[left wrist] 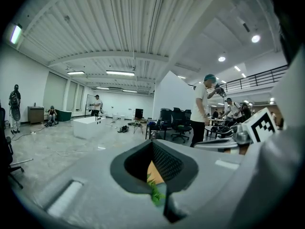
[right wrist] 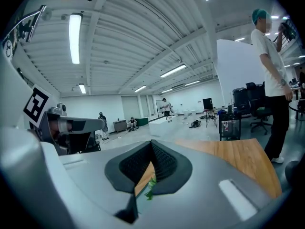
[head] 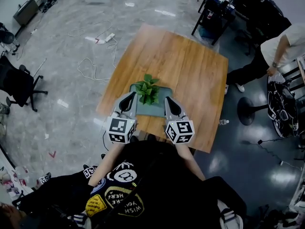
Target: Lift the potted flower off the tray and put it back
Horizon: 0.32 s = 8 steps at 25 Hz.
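Note:
The potted flower [head: 147, 90] shows as a tuft of green leaves over the teal tray [head: 161, 93] on the wooden table [head: 181, 61]; its pot is hidden under the leaves. My left gripper [head: 129, 96] hangs just left of the plant and my right gripper [head: 170, 100] just right of it, both near the table's front edge. Both are shut, with nothing seen between the jaws of either. In the left gripper view a bit of leaf [left wrist: 155, 193] shows low through the slit of the closed jaws. The right gripper view shows the same leaf [right wrist: 150, 188] and the tabletop [right wrist: 238, 161].
A person [head: 281, 46] stands right of the table, next to a black stool base [head: 248, 111]. An office chair [head: 19, 82] is at the left. Cables and a power strip [head: 102, 38] lie on the floor behind. Dark desks [head: 219, 8] stand at the back.

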Motion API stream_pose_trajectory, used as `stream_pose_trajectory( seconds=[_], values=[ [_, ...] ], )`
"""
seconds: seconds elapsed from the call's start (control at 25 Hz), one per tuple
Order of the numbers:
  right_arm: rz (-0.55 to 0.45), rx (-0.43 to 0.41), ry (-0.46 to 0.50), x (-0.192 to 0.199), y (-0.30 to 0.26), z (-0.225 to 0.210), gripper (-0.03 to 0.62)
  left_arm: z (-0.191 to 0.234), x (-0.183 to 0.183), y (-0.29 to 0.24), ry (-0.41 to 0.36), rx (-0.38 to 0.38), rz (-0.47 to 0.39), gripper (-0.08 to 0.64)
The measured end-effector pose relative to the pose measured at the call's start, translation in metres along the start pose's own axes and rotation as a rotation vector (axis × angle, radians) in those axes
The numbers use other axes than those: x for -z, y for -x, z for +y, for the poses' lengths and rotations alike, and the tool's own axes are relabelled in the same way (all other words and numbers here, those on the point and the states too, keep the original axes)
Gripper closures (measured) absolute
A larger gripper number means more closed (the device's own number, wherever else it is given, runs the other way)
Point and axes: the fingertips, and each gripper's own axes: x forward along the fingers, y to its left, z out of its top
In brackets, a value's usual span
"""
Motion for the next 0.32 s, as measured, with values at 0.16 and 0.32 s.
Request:
stream_pose_trajectory(
  seconds=[0.16,0.32],
  values=[
    [0.021,-0.003,-0.003,0.007,0.002,0.002,0.591,-0.004,0.014,0.002,0.013,0.007,0.025,0.561],
    [0.022,-0.003,-0.006,0.005,0.001,-0.005,0.591,-0.008,0.018,-0.004,0.019,0.014,0.035,0.561]
  ],
)
